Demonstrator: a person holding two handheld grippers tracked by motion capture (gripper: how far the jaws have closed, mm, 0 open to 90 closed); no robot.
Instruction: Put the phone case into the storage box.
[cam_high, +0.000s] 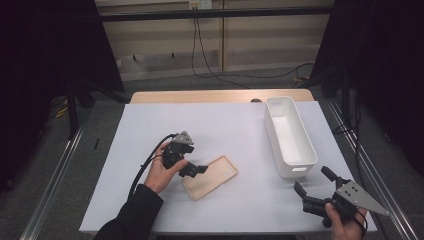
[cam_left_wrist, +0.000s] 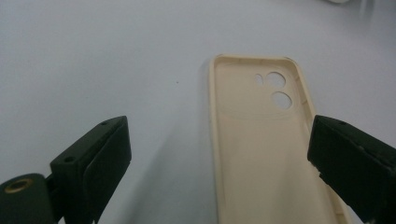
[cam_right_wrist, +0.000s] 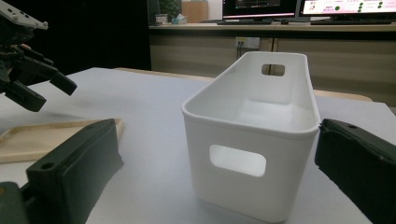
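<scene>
At the table's near edge, my right gripper (cam_high: 314, 182) waits off the front corner, jaws spread and holding nothing, aimed at the near end wall of the white bin (cam_high: 280, 145). In its own view that bin (cam_right_wrist: 243, 182) stands upright just ahead, a handle slot cut in the near wall and another in the far one.

Toward the middle of the white table cover (cam_high: 150, 125), my left gripper (cam_high: 196, 170) hangs over the near end of the phone case (cam_high: 210, 176), claw spread wide and pinching nothing. The case lies flat with its hollow side up, slanted across the cover, well apart from the bin and to its left. In the left gripper view the case (cam_left_wrist: 261, 140) runs away from me, the camera cutouts at the far end; its right rim sits by the right jaw, while the left jaw stands well clear over bare cover.

I judge the case light, thin and rubbery, likely to flex and slide if nudged flat. The raised side rim looks the best hold: one jaw inside the hollow, one outside, near mid-length so it does not droop. Pinching across the whole width may bow it.

Beyond the table, cables (cam_high: 210, 70) trail on the floor.
</scene>
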